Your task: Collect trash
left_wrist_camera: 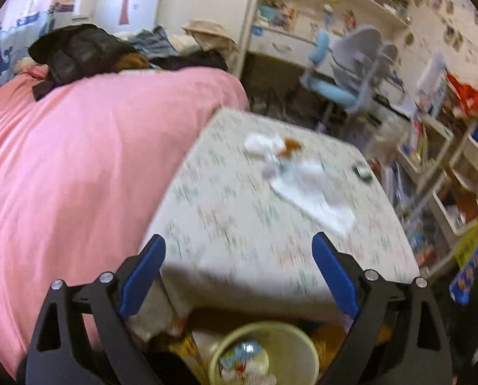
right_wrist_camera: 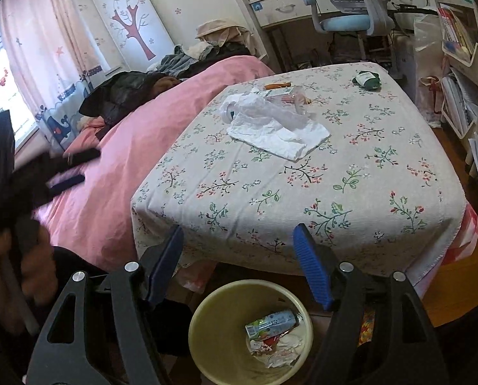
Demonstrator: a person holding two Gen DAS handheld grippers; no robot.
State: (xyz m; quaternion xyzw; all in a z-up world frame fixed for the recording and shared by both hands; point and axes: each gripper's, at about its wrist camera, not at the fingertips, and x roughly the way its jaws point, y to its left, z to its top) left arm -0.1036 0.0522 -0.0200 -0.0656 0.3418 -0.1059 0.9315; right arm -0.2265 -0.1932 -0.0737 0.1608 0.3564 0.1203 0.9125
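A yellow trash bin (right_wrist_camera: pixel 207 314) stands on the floor below the table's near edge, with a drink carton (right_wrist_camera: pixel 270 321) and crumpled wrappers inside; it also shows in the left wrist view (left_wrist_camera: pixel 296 337). On the floral tablecloth (right_wrist_camera: pixel 335 192) lie a crumpled white tissue (right_wrist_camera: pixel 280 134), a clear plastic bag (right_wrist_camera: pixel 264 104), an orange wrapper (right_wrist_camera: pixel 276 86) and a dark green packet (right_wrist_camera: pixel 367 79). My right gripper (right_wrist_camera: pixel 239 243) is open and empty above the bin. My left gripper (left_wrist_camera: pixel 239 253) is open and empty over the table's near edge; it appears blurred at the left of the right wrist view (right_wrist_camera: pixel 69 168).
A pink bed cover (left_wrist_camera: pixel 78 160) with dark clothes (left_wrist_camera: pixel 78 51) lies left of the table. A blue desk chair (right_wrist_camera: pixel 348 16) and desk stand behind. Shelves with books and bins (right_wrist_camera: pixel 463 64) line the right side.
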